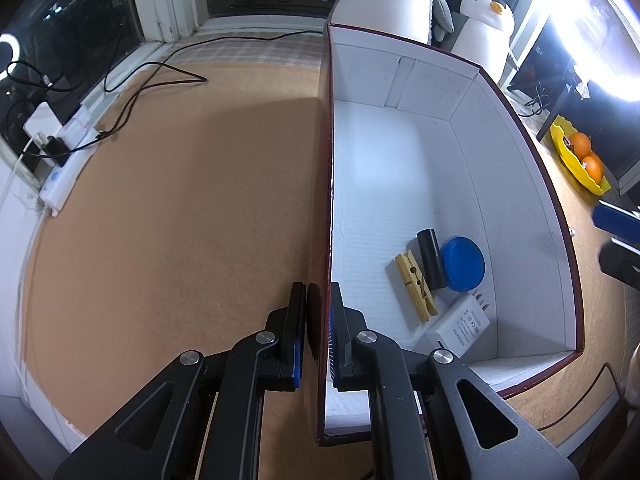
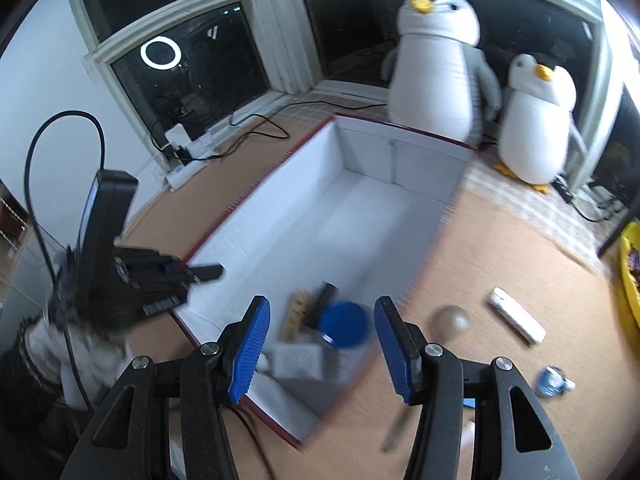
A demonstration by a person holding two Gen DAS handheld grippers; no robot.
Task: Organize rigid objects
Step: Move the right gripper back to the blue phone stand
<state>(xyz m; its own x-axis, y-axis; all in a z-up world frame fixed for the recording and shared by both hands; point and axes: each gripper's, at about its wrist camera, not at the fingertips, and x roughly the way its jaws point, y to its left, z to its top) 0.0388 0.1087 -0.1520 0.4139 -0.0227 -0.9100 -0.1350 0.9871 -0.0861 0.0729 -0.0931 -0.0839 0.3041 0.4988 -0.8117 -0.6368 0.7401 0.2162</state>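
Box (image 1: 404, 184) wall pinched by left gripper (image 1: 319, 292).

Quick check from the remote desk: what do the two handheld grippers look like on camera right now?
Both the left gripper and right gripper have matte black linkage arms with round silver pivot bolts and triangular cut-outs. Their fingers carry ribbed blue pads. A black cable loops up from the left unit.

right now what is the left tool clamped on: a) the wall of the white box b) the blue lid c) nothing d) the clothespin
a: in the left wrist view the left tool is shut on the near wall of the white box, while the blue lid and clothespin lie loose inside.
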